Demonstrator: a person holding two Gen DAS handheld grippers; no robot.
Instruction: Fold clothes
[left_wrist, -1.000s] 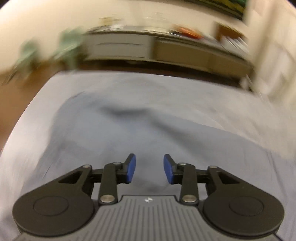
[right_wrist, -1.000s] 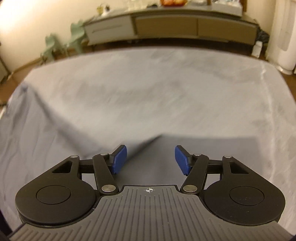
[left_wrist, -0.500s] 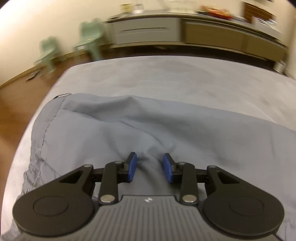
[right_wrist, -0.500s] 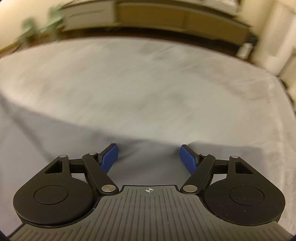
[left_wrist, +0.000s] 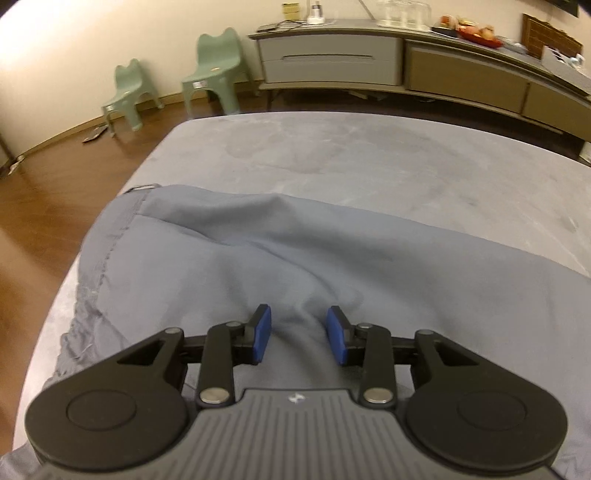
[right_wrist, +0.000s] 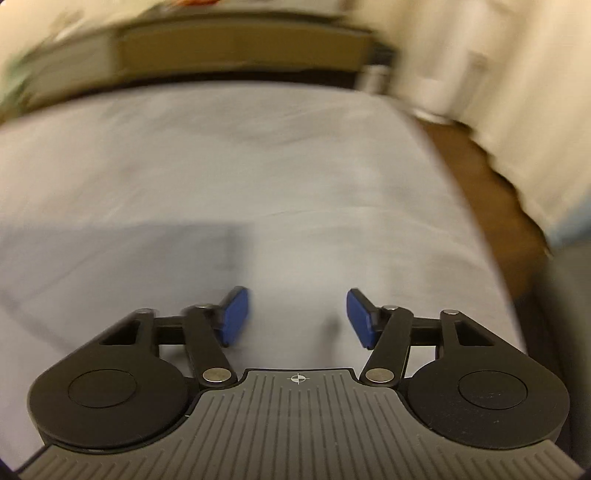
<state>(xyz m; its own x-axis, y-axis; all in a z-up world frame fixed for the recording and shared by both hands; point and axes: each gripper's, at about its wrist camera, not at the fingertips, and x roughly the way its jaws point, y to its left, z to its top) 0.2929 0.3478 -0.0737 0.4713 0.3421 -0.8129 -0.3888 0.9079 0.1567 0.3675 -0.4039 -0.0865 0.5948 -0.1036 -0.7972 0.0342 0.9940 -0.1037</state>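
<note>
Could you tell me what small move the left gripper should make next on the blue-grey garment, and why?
Probably close the left gripper on the raised ridge of the blue-grey garment that sits between its fingers. The pads stand apart on either side of that ridge and do not yet press it. The right gripper, its jaws closing with no fabric between them, is over the bare bed and its view is blurred, so it cannot help yet.
</note>
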